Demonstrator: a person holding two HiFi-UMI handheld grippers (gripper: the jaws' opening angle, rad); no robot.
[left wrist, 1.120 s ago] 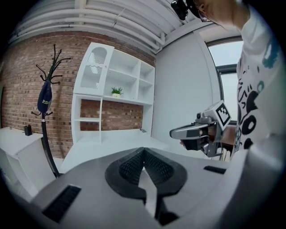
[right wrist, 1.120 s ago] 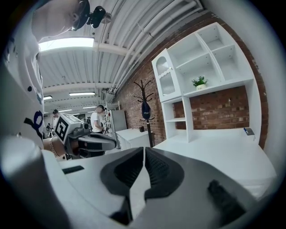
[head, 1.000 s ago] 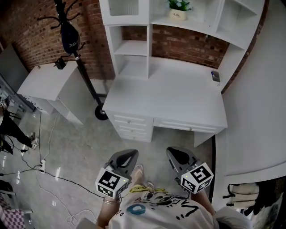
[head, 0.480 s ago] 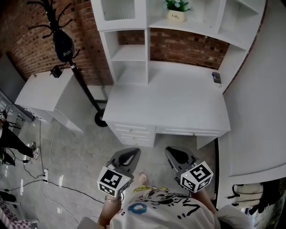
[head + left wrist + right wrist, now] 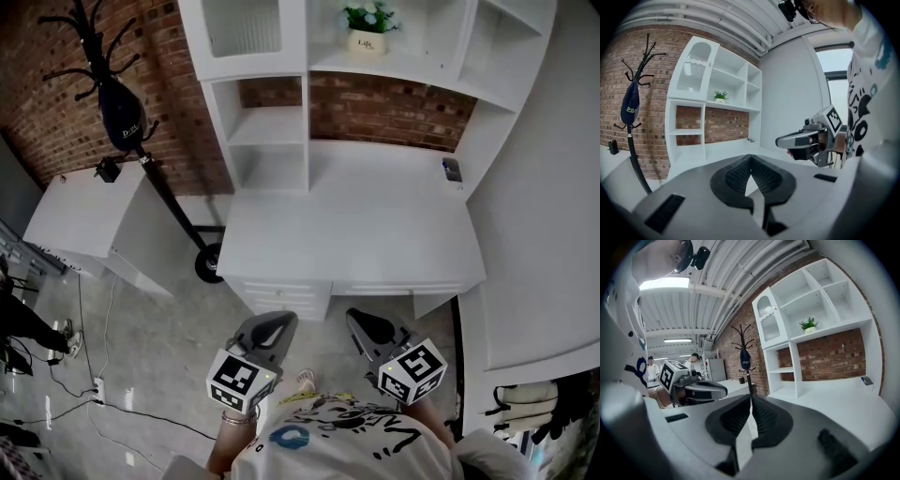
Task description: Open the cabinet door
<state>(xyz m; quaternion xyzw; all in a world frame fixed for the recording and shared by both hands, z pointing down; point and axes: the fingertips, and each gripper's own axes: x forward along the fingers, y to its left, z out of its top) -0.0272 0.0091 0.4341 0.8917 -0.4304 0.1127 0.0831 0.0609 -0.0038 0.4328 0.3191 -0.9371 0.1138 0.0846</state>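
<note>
The left tongs (image 5: 278, 322) and right tongs (image 5: 362, 320) are each pressed together with nothing between them, side by side before the white surface (image 5: 375, 225). The closed cabinet door (image 5: 246, 26) occupies the upper left of the shelf unit (image 5: 272, 122), well apart from both.

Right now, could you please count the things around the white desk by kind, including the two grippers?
Grippers: 2, left gripper and right gripper
Glass cabinet door: 1
Potted plant: 1
Coat stand: 1
Dark bag: 1
Small dark object on the desk: 1
Total: 7
</note>
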